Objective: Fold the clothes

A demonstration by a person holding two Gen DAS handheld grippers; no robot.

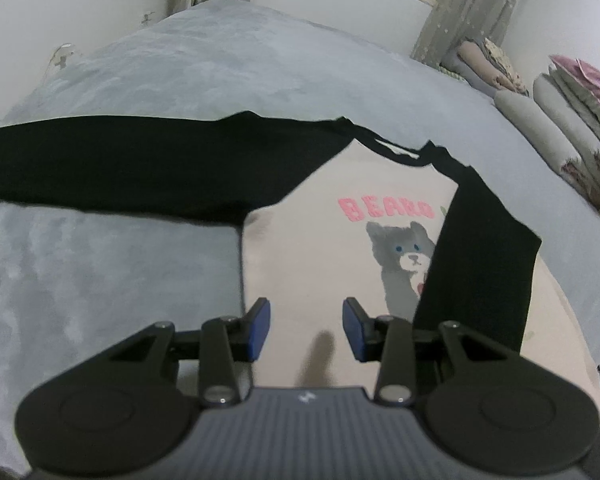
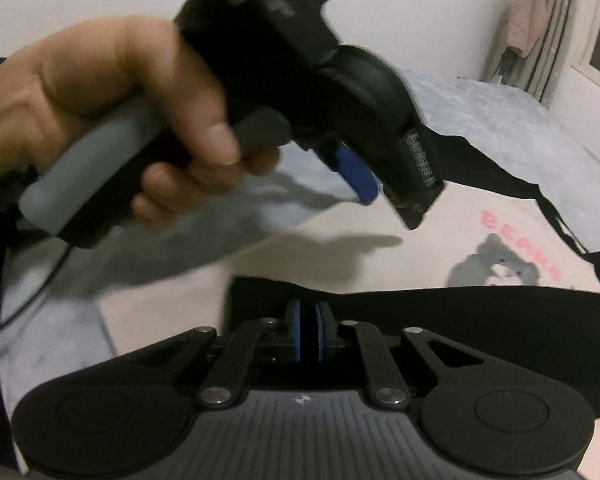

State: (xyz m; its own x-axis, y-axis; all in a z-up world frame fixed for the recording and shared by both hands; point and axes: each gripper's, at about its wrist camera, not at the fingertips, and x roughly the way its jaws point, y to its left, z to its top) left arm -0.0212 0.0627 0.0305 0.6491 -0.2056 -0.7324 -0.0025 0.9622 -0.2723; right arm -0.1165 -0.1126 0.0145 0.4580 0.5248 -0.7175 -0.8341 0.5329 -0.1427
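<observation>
- The left sleeve [image 1: 112,168] lies stretched out flat across the grey bed [image 1: 220,68], well clear of either claw.
- The left gripper [image 1: 306,330] hangs spread wide over the shirt [image 1: 312,248]'s pale body, holding nothing.
- The right sleeve [image 1: 480,256] lies folded over the bear print [image 1: 400,264]; the right gripper [image 2: 309,334] is pinched tight on its black cloth near the cuff.
- Risk, as I judge it: a thin pinch could slip, or dragging could rumple the body beneath.
</observation>
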